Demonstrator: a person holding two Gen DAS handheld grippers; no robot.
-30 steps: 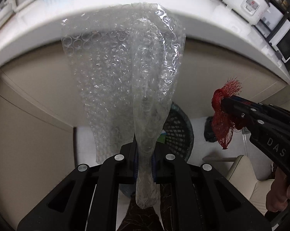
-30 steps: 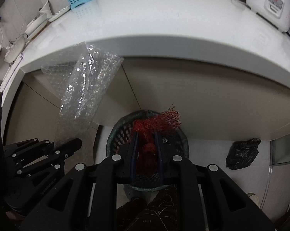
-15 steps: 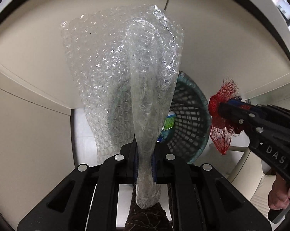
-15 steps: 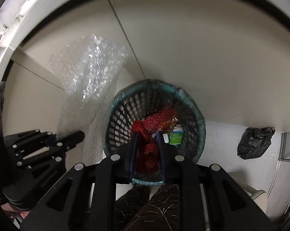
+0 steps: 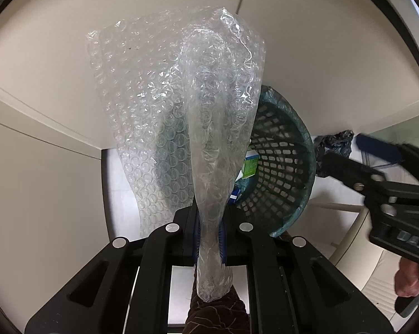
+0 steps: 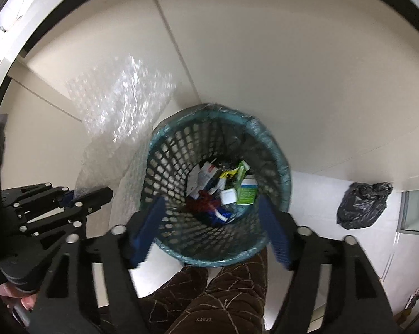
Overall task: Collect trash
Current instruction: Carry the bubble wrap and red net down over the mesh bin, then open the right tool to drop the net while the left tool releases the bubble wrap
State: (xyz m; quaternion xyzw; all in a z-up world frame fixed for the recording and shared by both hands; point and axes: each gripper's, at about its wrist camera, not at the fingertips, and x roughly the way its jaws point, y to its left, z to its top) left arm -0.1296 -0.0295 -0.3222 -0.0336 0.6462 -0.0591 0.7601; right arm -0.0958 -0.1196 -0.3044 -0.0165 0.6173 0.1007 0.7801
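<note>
- Bubble wrap [image 5: 178,105] is the biggest piece of trash in view, a clear sheet fanning up toward 12 o'clock in the left wrist view and twisted to a narrow neck at its lower end; it hangs in front of the cabinet [image 5: 42,55] and covers the left part of the bin [image 5: 287,161]
- Cabinet panels, cream, fill the background of both views, with a dark gap under the counter edge along the top
- Bin, a teal mesh basket with a liner over its rim [image 6: 286,172], stands on the white floor at the cabinet's foot, straight below the right gripper [image 6: 209,236]
- Left gripper [image 5: 209,231] is closed tight on the neck of the bubble wrap, blue pads pressed on either side; it sits at 9 o'clock from the bin in the right wrist view [image 6: 78,197]
- Right gripper has its blue pads spread wide apart with nothing between them, framing the bin's mouth
- Black bag [image 6: 362,203] lies on the floor at 3 o'clock from the bin, well apart
- Cartons [image 6: 245,186], green and white, lie in the bin's bottom
- Red net [image 6: 204,201] lies in the bin among them, just beside the cartons at 8 o'clock
</note>
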